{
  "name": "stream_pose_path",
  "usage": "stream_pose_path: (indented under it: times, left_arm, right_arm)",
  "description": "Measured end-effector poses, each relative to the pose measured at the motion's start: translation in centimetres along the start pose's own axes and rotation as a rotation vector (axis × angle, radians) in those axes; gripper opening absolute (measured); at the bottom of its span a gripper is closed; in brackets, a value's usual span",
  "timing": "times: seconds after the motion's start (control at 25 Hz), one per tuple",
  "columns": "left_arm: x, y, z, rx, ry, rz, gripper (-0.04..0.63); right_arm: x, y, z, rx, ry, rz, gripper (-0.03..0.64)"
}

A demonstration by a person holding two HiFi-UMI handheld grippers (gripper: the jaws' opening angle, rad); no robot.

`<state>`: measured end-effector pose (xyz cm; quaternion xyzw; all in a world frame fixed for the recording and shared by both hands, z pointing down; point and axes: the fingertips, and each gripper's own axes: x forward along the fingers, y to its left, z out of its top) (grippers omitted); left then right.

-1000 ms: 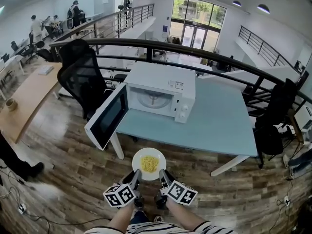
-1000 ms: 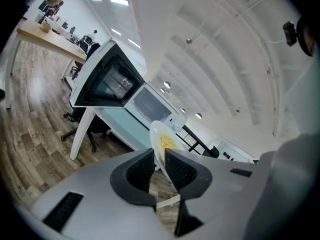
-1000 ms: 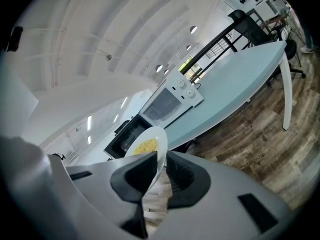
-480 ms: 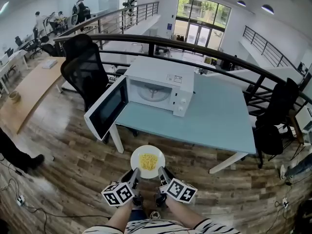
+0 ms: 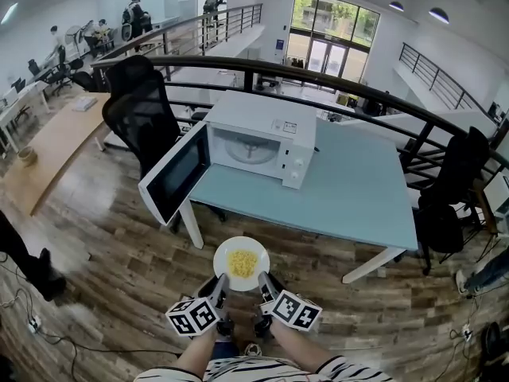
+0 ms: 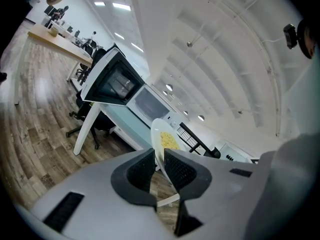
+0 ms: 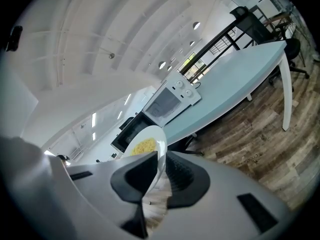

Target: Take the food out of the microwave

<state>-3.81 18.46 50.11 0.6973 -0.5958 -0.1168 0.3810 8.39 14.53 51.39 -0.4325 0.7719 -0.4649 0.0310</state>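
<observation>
In the head view, a white plate (image 5: 242,249) of yellow food (image 5: 242,263) hangs over the wood floor (image 5: 119,245), just before the near edge of the pale blue table (image 5: 358,197) and well clear of the microwave (image 5: 266,126). The microwave stands on the table with its door (image 5: 176,180) swung open to the left. A black chair (image 5: 139,114) stands behind that door. The left gripper (image 5: 220,283) grasps the plate's near left rim and the right gripper (image 5: 264,281) grasps its near right rim, with the marker cubes close together below. In the left gripper view, the two dark pads are clenched on the thin white rim. The plate shows nearly edge-on, with the food lying past the pads and the open door and microwave beyond. In the right gripper view, the jaws likewise pinch the rim from both faces. The plate tilts away to the left with the food on it, and the microwave and table lie behind.
</observation>
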Motion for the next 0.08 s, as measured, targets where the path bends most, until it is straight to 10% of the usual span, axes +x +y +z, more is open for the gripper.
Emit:
stream_pose_path:
  times: [0.08]
  left_arm:
    - [-0.10, -0.21, -0.19, -0.002, 0.001, 0.002, 0.071]
  right_arm:
    - [-0.26, -0.17, -0.05, 0.004, 0.002, -0.002, 0.063]
